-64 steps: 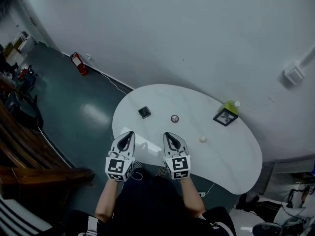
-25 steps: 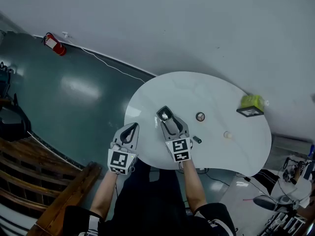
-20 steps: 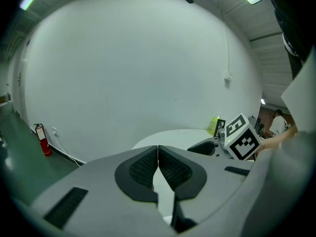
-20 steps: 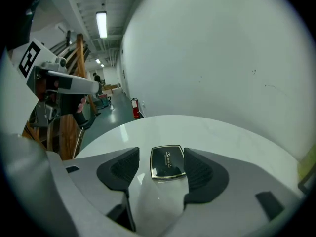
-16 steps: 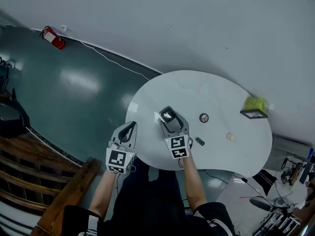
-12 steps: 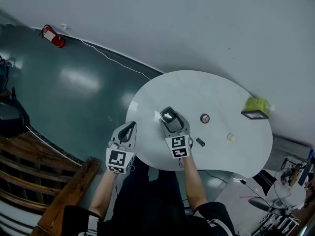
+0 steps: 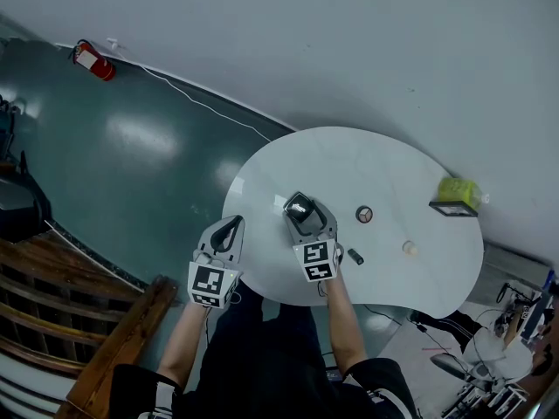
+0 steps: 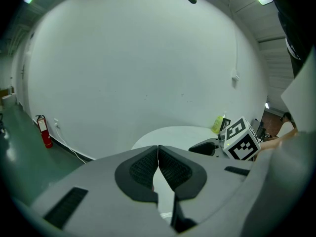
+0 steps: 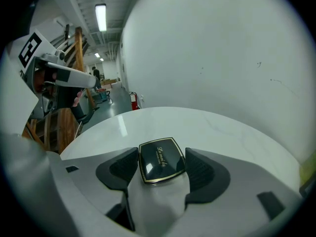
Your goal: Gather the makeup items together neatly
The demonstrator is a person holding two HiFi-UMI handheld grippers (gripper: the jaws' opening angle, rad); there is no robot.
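Note:
A black square compact (image 9: pixel 160 160) with a gold rim lies flat on the white table (image 7: pixel 349 160), between the jaws of my right gripper (image 9: pixel 161 166). Those jaws stand wide on either side of it, and the pads do not visibly squeeze it. In the head view the compact (image 7: pixel 300 206) shows at the right gripper's tip. My left gripper (image 7: pixel 229 227) hovers at the table's near left edge, and its pads (image 8: pixel 148 166) are shut together on nothing. A small round pot (image 7: pixel 364 214), a short dark tube (image 7: pixel 355 257) and a small cream piece (image 7: pixel 409 248) lie to the right.
A dark framed item (image 7: pixel 452 207) and a yellow-green bottle (image 7: pixel 458 188) sit at the table's far right edge. A white wall curves behind the table. The green floor carries a red fire extinguisher (image 7: pixel 85 59) and a cable. Wooden furniture (image 7: pixel 52 304) stands at the left.
My right gripper has slid forward and spread its jaws, so the compact now lies between them. The left gripper has stayed at the table's edge.

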